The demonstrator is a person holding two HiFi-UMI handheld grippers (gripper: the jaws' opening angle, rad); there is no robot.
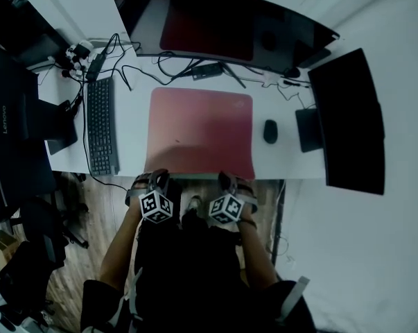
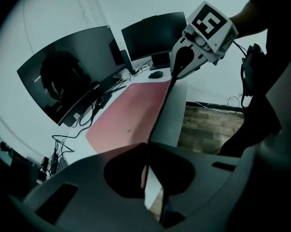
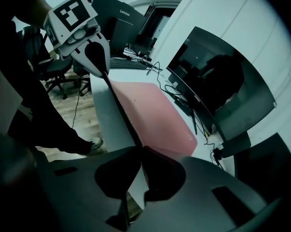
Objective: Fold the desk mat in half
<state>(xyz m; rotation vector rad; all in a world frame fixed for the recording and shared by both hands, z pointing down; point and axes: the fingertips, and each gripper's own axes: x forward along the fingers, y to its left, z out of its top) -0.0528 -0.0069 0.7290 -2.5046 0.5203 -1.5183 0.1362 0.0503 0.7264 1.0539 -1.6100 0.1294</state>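
White desk (image 1: pixel 132 137) beneath a curved monitor (image 1: pixel 222 30); in the head view my jaw tips hide under the marker cubes. The desk mat (image 1: pixel 202 130), thin, matte red and round-cornered, lies centred, slightly wider across the desk. My left gripper (image 2: pixel 147 146) and right gripper (image 3: pixel 141 149) each clamp its raised near edge, dark underside showing.

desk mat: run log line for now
left gripper: shut on desk mat | right gripper: shut on desk mat | fold: not done
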